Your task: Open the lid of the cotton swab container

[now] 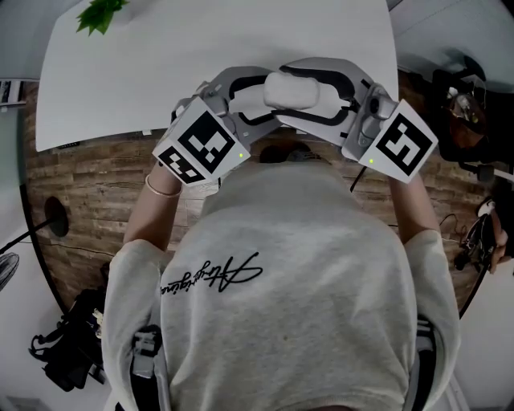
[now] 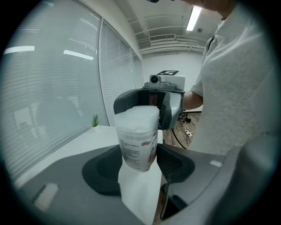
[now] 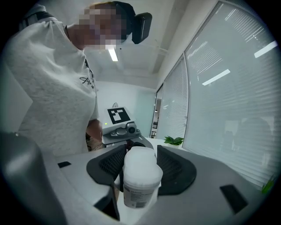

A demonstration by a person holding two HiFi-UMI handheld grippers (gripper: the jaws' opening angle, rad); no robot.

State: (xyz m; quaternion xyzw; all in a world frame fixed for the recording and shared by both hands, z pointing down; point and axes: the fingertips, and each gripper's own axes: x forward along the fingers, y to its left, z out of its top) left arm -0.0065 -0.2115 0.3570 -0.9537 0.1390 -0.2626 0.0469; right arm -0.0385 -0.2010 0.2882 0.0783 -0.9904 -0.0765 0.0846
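We see cotton swab container (image 1: 293, 90) held above white table's (image 1: 201, 56) near edge, left gripper (image 2: 139, 158) clamped on its body, right gripper (image 3: 141, 167) closed on its lid (image 3: 141, 157), 2 grippers facing each other, plant (image 1: 100, 14) at table's far corner

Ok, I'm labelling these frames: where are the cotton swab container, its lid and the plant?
cotton swab container (image 2: 137, 151): left gripper view, printed label.
lid (image 3: 140, 161): right gripper view, domed top.
plant (image 1: 100, 14): head view, leaves.

We find no legible text: cursive script on shirt (image 1: 305, 265) unreadable, print on cotton swab container (image 2: 137, 140) label too small.
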